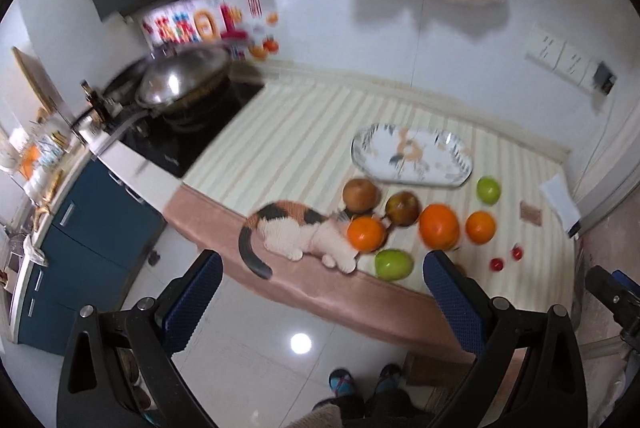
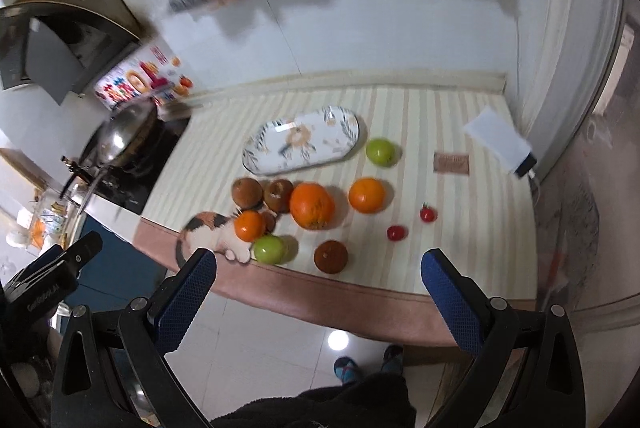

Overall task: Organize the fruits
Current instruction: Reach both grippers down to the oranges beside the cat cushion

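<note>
1. Left wrist view: the left gripper [image 1: 322,282] hangs wide open and empty above the tiled floor, short of the striped desk [image 1: 288,132]. Just ahead of its fingers lie a green round apple [image 1: 393,263], a large orange [image 1: 439,227] and a small orange [image 1: 366,234] touching a calico cat figure [image 1: 296,228]. The oval patterned plate [image 1: 412,159] sits farther ahead, bare.

2. Right wrist view: the right gripper [image 2: 319,279] is likewise spread wide, holding nothing. A dark brown round fruit [image 2: 331,256] lies just ahead between its fingers, two red cherry tomatoes [image 2: 396,232] ahead to the right.
</note>
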Motion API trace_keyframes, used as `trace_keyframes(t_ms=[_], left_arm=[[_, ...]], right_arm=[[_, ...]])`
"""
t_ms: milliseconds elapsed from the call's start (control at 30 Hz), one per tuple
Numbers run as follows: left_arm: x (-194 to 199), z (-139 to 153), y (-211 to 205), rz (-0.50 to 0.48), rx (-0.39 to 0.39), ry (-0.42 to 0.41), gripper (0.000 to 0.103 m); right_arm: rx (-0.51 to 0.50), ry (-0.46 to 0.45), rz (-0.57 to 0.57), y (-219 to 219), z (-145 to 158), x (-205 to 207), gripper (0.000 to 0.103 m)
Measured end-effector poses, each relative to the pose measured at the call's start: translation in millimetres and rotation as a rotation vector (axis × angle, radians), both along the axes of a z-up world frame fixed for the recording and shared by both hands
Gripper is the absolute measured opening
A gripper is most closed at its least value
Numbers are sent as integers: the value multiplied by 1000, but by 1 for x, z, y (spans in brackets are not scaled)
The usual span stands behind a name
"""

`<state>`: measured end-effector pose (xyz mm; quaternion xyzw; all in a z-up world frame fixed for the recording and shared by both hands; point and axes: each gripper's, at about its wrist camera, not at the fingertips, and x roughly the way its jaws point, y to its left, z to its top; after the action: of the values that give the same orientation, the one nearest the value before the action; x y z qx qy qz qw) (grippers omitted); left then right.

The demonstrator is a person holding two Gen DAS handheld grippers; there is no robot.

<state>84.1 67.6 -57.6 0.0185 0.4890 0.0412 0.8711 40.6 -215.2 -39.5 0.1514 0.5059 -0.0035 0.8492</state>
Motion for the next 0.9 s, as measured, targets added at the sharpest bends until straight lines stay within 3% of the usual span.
trace_keyframes(t_ms=[167, 500, 700, 900], left_arm=[[45, -51, 10, -30, -23, 141, 103], [138, -159, 11, 4, -84, 403, 99], [170, -220, -4, 10, -146, 572, 99], [183, -253, -11, 18, -183, 661, 99]], right_arm=[[7, 78, 12, 11, -55, 38, 103], [24, 263, 111, 35, -159, 145, 103], [49, 373, 164, 48, -211, 191, 103], [64, 447, 206, 57, -249, 219, 103]])
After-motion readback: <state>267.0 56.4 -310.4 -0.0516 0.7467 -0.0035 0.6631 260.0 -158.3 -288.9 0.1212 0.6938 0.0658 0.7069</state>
